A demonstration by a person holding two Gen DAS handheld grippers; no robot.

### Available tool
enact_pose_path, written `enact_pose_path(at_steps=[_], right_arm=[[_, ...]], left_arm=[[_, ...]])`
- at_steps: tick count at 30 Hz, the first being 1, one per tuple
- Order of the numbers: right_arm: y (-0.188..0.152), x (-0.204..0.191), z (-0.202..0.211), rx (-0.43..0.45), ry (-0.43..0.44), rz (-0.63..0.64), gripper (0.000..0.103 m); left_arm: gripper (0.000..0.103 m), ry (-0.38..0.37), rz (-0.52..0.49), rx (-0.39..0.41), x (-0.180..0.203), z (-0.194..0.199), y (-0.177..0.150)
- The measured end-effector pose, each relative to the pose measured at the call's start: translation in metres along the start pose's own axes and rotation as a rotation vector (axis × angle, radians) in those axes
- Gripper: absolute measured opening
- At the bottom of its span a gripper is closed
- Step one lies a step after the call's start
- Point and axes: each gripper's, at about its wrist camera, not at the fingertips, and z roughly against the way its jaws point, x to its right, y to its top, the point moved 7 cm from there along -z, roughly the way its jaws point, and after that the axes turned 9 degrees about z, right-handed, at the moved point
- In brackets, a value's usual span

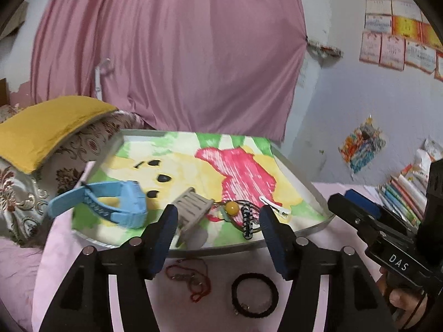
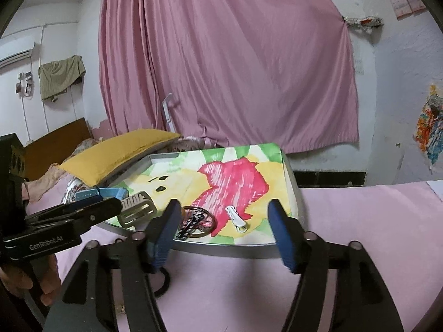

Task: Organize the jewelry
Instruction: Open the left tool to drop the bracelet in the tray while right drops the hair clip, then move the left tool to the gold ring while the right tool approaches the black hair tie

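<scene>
A metal tray [image 1: 313,228] lined with a painted paper sits on the pink bed. In it lie a blue watch [image 1: 110,203], a grey hair clip [image 1: 191,210], a yellow-bead bracelet [image 1: 232,207], a black-and-white braided band [image 1: 247,220] and a white clip [image 1: 275,203]. A red string [image 1: 191,279] and a black hair tie [image 1: 254,294] lie on the bed in front of the tray. My left gripper [image 1: 218,238] is open and empty above the tray's near edge. My right gripper [image 2: 224,232] is open and empty, near the white clip [image 2: 236,218] and tray rim [image 2: 238,250].
A yellow pillow [image 1: 44,130] on a patterned cushion lies left of the tray. A pink curtain [image 1: 171,55] hangs behind. Books [image 1: 404,196] are stacked at the right. The right gripper's body [image 1: 387,235] is close on the right in the left wrist view.
</scene>
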Motion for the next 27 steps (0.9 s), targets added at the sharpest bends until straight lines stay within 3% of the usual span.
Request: enact_pose_path(at_steps=[4,9,12,27], right_arm=[[-0.002,-0.004,0.017,0.036,0.0,0.004,0.081],[-0.007,-0.009,0.031,0.069,-0.002,-0.001,0.1],[-0.01,-0.011,0.038,0.081,-0.005,0.002,0.101],[-0.033,-0.015,0.068,0.067,-0.012,0.045,0.101]], left_arm=[[0.065,0.018,0.0,0.032,-0.008,0.017,-0.004],[0.088,0.022,0.003,0.087,-0.015,0.041,-0.01],[0.099,0.028,0.014,0.126,-0.019,0.055,-0.014],[0.101,0.043,-0.008,0.142,-0.025,0.09,-0.044]])
